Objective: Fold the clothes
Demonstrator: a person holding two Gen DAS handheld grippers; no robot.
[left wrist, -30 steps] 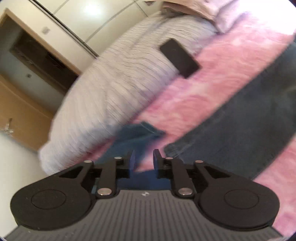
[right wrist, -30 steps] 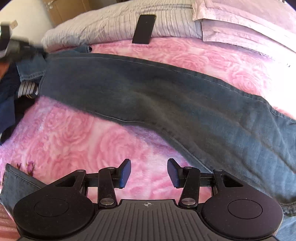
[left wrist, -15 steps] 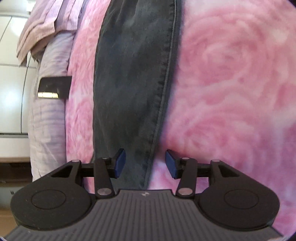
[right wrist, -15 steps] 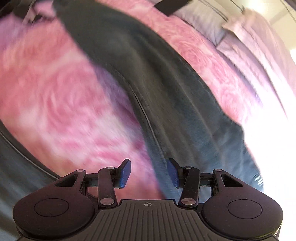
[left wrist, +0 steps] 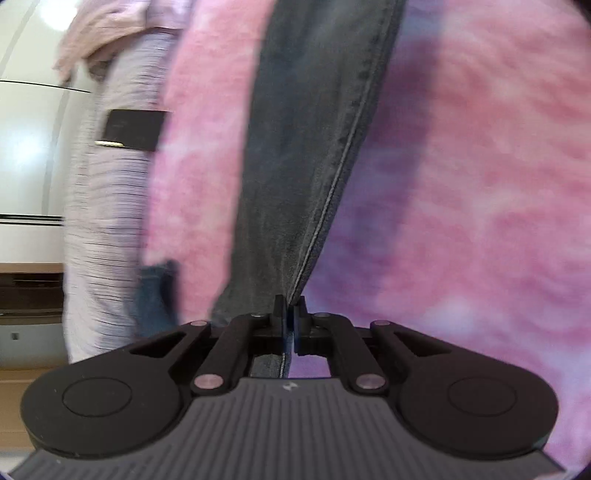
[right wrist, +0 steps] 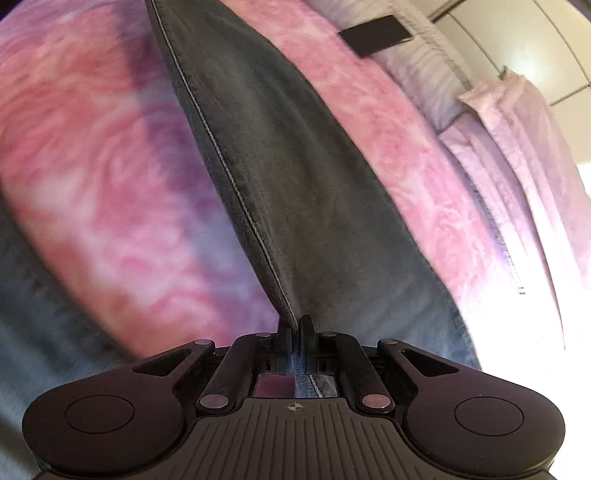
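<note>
A pair of dark grey-blue jeans (left wrist: pixel 306 140) lies stretched over a pink rose-patterned blanket (left wrist: pixel 480 184). In the left wrist view my left gripper (left wrist: pixel 290 306) is shut on the stitched seam edge of a jeans leg, and the cloth rises into the pads. In the right wrist view my right gripper (right wrist: pixel 294 326) is shut on the seam edge of the jeans (right wrist: pixel 295 166) too, with denim showing between and behind the pads. A second denim part (right wrist: pixel 26 295) lies at the lower left of that view.
A black flat rectangular object (left wrist: pixel 133 129) (right wrist: pixel 375 35) rests on a striped lilac-white duvet (left wrist: pixel 103 221) beyond the blanket. Folded lilac bedding (right wrist: pixel 517 155) lies at the right. Another blue garment (left wrist: pixel 155 291) sits by the duvet. White cabinet doors (left wrist: pixel 26 147) stand behind.
Both grippers came down onto the jeans and rolled. Their jaws, apart half a second ago, have shut on the seam edge of the leg.
</note>
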